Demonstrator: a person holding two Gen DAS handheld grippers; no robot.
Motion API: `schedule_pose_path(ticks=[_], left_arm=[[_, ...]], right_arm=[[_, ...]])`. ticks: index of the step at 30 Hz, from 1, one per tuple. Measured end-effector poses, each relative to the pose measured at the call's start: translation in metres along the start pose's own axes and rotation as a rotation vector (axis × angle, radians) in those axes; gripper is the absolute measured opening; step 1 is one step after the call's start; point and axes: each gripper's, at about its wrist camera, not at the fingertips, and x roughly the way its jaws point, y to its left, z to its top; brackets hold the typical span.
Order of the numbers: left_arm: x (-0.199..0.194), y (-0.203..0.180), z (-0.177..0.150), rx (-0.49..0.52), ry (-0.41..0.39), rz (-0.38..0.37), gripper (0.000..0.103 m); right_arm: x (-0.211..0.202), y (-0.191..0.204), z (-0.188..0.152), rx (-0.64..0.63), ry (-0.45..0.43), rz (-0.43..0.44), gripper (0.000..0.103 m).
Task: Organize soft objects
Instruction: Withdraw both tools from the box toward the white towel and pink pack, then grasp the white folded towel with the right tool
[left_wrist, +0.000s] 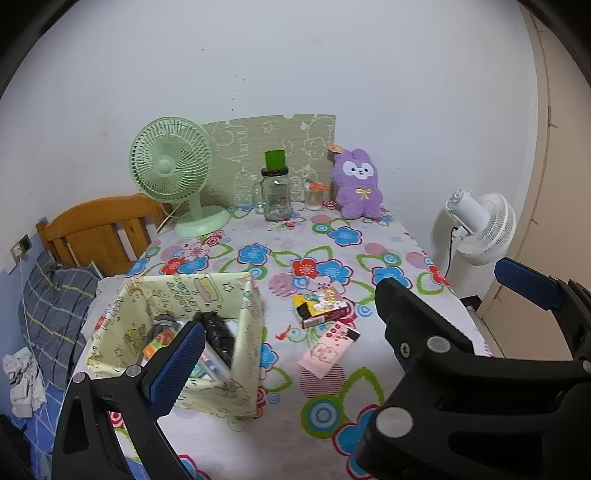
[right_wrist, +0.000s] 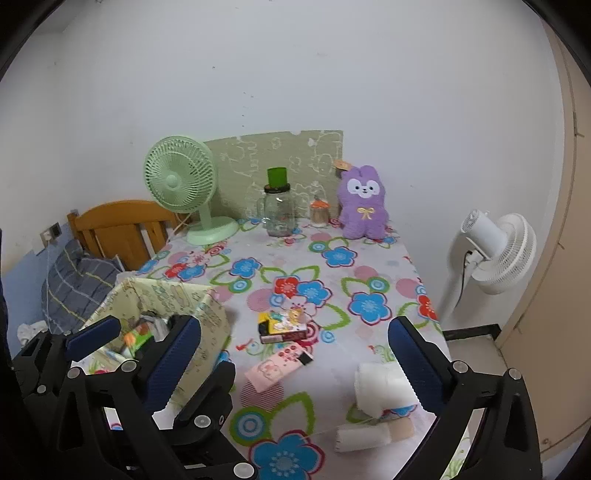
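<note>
Both tongs, left (left_wrist: 288, 354) and right (right_wrist: 295, 358), hang spread and empty, so reaching the bunny (right_wrist: 363, 202) risks toppling the jar (right_wrist: 279, 214)

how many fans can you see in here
2. A green desk fan stands at the table's back left corner; a white standing fan is on the floor to the table's right. None appear hidden.
</note>
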Motion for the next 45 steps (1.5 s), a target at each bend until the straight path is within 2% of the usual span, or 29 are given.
schedule_pose_path(ticks=[21,28,34,45], left_arm=[[0.048,-0.051,-0.040,0.043,0.126,-0.095,0.103],[0.066,-0.058,-0.050,0.059,0.180,-0.098,0.103],[0.082,-0.066,-0.052,0.097,0.182,-0.088,0.103],[0.117,-0.074,-0.054,0.104,0.232,-0.088,0.103]], right_arm=[[0.024,-0.053,-0.050,0.033,0.019,-0.094,0.103],[0.040,-0.064,-0.063,0.065,0.065,-0.099,0.103],[0.058,-0.073,-0.070,0.085,0.093,-0.101,0.103],[0.091,-0.088,-0.076,0.088,0.144,-0.109,0.103]])
